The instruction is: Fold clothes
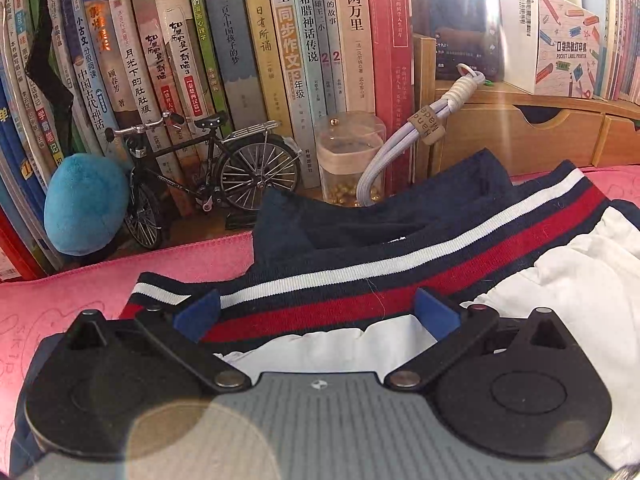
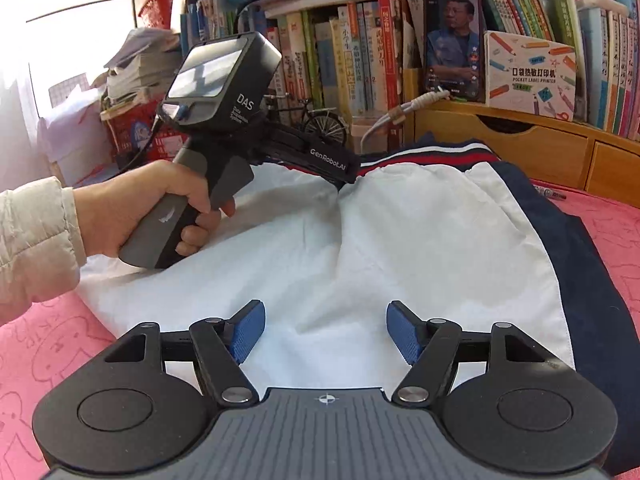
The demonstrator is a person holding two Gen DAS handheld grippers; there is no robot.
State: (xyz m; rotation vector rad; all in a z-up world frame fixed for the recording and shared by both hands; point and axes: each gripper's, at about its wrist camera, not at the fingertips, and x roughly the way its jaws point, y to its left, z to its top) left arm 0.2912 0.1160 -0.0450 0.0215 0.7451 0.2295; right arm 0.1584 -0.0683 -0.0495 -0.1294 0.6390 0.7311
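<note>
The left gripper [image 1: 316,314] stood wide open over the striped waistband at the pink mat's [image 2: 48,344] back edge, books close behind. The right gripper [image 2: 326,332] hung open over the garment [image 2: 400,240], white with navy trim, mid-mat.

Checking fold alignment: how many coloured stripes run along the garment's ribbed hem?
2 on the navy hem: a white stripe nearer the books, a red stripe beside it, toward the white fabric. The left tongs cover part of it.
</note>
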